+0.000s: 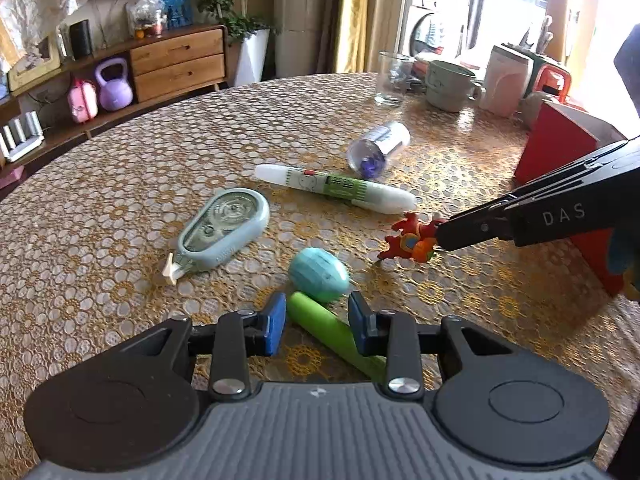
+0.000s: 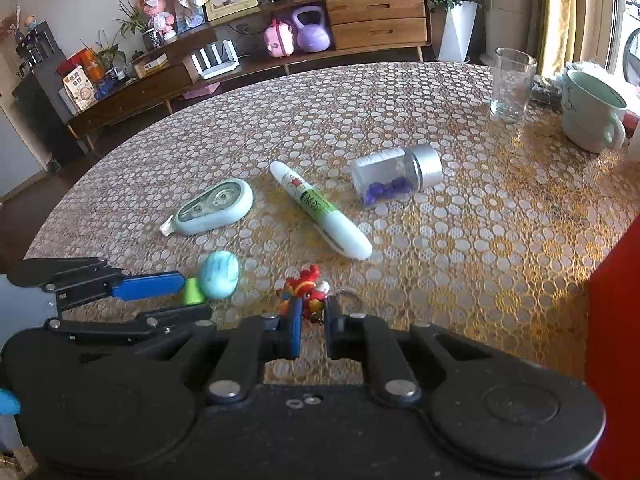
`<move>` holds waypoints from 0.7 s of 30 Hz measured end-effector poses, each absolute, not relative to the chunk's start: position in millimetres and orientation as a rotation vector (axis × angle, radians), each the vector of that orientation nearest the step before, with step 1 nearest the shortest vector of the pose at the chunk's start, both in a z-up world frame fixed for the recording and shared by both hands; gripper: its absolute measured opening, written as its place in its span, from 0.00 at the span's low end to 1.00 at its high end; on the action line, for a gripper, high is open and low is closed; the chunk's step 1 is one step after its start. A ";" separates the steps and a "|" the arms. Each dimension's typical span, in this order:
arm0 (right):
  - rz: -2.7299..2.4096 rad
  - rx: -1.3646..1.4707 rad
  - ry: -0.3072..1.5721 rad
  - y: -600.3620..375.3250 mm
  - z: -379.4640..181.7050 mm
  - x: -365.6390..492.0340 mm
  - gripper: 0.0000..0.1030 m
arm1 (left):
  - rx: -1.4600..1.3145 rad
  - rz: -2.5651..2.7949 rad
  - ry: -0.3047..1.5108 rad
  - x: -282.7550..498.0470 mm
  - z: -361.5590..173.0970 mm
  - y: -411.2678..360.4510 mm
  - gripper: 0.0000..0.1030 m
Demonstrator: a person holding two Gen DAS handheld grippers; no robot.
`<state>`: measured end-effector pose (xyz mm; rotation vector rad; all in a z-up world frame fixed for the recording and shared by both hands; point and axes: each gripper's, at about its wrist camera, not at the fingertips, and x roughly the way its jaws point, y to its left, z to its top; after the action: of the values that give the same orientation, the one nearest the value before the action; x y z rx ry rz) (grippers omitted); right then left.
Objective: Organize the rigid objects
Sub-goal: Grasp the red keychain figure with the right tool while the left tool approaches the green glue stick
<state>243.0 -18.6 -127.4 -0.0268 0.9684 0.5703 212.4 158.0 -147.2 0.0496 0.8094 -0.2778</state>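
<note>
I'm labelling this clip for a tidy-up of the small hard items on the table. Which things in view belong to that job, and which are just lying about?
Job:
- green stick, in left gripper
- red figurine, in right gripper
- teal egg
- tape dispenser
- white pen
- clear jar
- red box, probably

Lying about:
- drinking glass
- mug

A: Green stick lay slanted, an egg touching its tip. Red figurine was off the cloth.

B: Tape roller, fat pen and jar lay flat, jar on its side.
</note>
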 end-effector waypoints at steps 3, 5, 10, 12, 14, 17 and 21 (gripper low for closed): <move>0.581 -0.017 0.976 -22.6 -126.6 239.1 0.10 | 0.051 -0.317 0.835 209.0 -146.7 158.7 0.78; 0.583 -0.017 0.978 -24.7 -126.5 238.6 0.10 | 0.044 -0.346 0.840 205.0 -146.0 161.2 0.80; 0.583 -0.012 0.984 -26.9 -125.7 235.9 0.10 | 0.152 -0.412 0.831 194.4 -146.8 154.2 0.80; 0.582 -0.011 0.986 -27.1 -125.8 235.4 0.10 | 0.238 -0.440 0.823 193.5 -148.9 147.7 0.80; 0.581 -0.010 0.989 -27.7 -126.4 235.7 0.10 | 0.307 -0.459 0.821 194.9 -153.0 144.1 0.80; 0.581 -0.011 0.994 -28.6 -126.8 236.6 0.10 | 0.314 -0.491 0.825 202.0 -156.2 147.4 0.80; 0.579 -0.013 0.998 -28.0 -126.6 237.0 0.10 | 0.320 -0.534 0.819 208.6 -157.9 152.0 0.80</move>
<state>237.0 -28.0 -126.6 -0.0127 0.9977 0.5794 208.6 152.0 -157.9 0.3197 0.8191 -0.5335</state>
